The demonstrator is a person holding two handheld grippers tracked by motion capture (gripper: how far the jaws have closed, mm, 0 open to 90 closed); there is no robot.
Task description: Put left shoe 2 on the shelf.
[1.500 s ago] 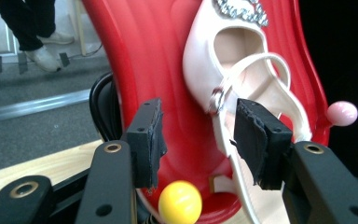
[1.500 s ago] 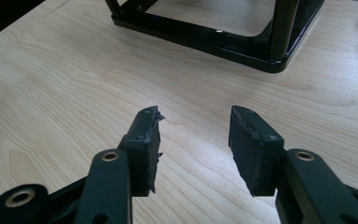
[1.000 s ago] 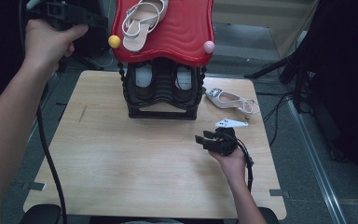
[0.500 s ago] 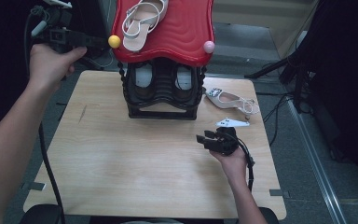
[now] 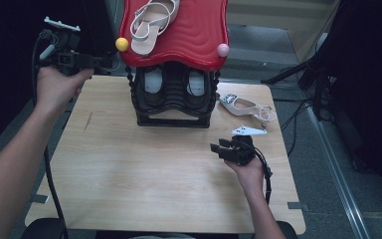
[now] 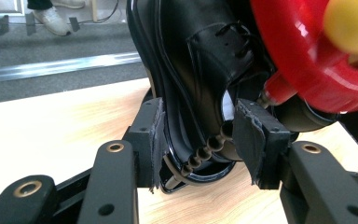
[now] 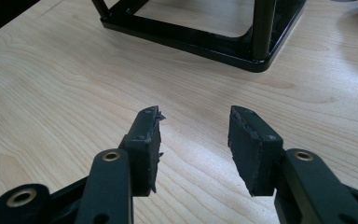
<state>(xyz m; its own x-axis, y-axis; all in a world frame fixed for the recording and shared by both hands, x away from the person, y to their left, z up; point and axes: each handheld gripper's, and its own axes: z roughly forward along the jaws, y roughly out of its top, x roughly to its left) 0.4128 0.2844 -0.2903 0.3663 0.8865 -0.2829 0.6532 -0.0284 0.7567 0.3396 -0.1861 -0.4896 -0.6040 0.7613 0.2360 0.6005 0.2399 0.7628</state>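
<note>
A black shoe rack (image 5: pixel 174 119) with a red top shelf (image 5: pixel 194 35) stands at the back of the wooden table (image 5: pixel 129 174). A beige sandal (image 5: pixel 151 20) lies on the red shelf, and two black shoes (image 5: pixel 154 82) sit on the tier below. My left gripper (image 5: pixel 107 62) hangs open at the rack's left side, just under the yellow ball (image 5: pixel 122 44). In the left gripper view its jaws (image 6: pixel 198 135) frame a black shoe (image 6: pixel 200 56) without touching it. My right gripper (image 5: pixel 218 148) rests open on the table, with bare wood between its pads (image 7: pixel 193 140).
A white heeled sandal (image 5: pixel 246 106) lies on the table right of the rack. A pink ball (image 5: pixel 223 50) caps the shelf's right corner. The rack's black base (image 7: pixel 261 37) is ahead of the right gripper. Cables trail off the table's right side.
My left hand has come down with its gripper from beside the red shelf to the level of the black shoes. The right hand has kept still.
</note>
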